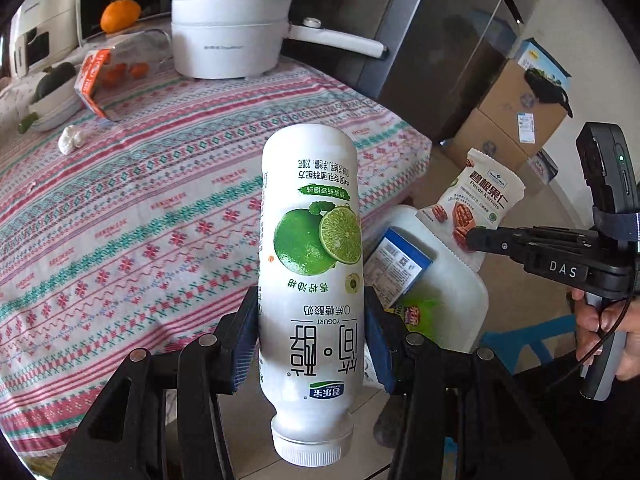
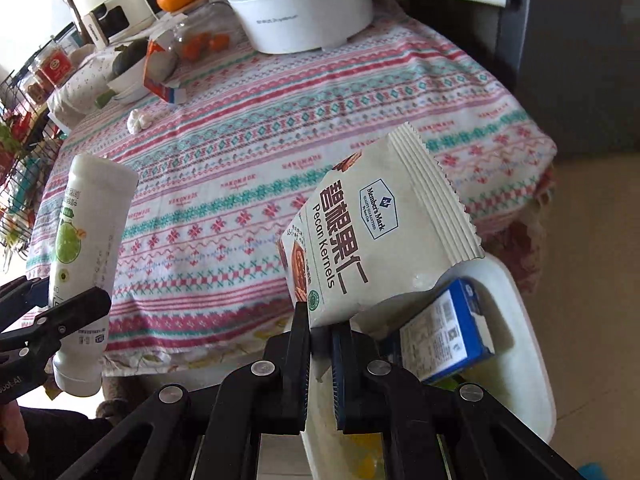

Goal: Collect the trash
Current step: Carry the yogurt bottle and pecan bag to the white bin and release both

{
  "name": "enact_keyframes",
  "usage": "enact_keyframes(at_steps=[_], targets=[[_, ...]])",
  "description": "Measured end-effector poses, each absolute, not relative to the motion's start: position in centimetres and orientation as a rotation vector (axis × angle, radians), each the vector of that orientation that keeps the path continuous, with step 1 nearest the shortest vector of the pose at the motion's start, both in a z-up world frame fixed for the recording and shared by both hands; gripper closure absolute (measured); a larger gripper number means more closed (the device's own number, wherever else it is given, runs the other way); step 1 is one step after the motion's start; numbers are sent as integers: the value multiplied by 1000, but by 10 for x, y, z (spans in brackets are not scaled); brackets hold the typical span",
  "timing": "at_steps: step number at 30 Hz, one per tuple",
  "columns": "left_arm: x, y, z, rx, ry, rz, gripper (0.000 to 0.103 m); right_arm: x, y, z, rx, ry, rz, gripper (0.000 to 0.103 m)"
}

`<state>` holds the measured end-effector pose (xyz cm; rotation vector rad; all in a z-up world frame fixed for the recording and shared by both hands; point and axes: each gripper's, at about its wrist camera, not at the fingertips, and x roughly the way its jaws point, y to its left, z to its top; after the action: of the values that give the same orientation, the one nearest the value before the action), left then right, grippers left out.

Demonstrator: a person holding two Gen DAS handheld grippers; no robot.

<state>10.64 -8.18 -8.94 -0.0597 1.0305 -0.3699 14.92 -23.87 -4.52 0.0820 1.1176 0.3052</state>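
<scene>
Left gripper (image 1: 310, 340): angled steeply downward, its blue-padded jaws standing partly apart and pressed against the two sides of a yogurt bottle (image 1: 310, 280), which it holds cap-down. Right gripper (image 2: 320, 344): likewise pitched steeply downward, its jaws drawn almost together and pinching the lower edge of a pecan packet (image 2: 376, 236). In the left wrist view, a bare hand (image 1: 604, 320) wraps the right gripper's handle, fingers curled round the grip.
</scene>
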Motion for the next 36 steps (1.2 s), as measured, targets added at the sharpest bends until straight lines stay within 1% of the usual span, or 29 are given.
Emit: enact_keyframes(at_steps=[8,14,20,21,23,24,25,27,36], targets=[[111,-140,-121,-87,1093,-482,52,130,-285,-71,89,1187,211,95],[118,-176,-142,-70,1094,-517,52,120,-310,-82,104,1224,160,94],[124,-188,-152,-52,1089,-534,51,117,-325,-84,91,1223,121,94],[125,-188,-152,-47,1081,-527,50,117,-326,-84,88,1224,118,94],[125,-186,-148,-31,1073,-515,42,118,-328,-86,80,1227,116,94],[126,-185,-147,-24,1068,-506,33,118,-329,-87,78,1231,113,94],[127,-183,-145,-19,1061,-496,27,118,-330,-89,78,1236,109,93],[126,-178,-140,-14,1050,-481,25,118,-332,-93,77,1249,101,93],[122,-148,-125,5,1040,-407,23,118,-334,-101,77,1286,90,92]])
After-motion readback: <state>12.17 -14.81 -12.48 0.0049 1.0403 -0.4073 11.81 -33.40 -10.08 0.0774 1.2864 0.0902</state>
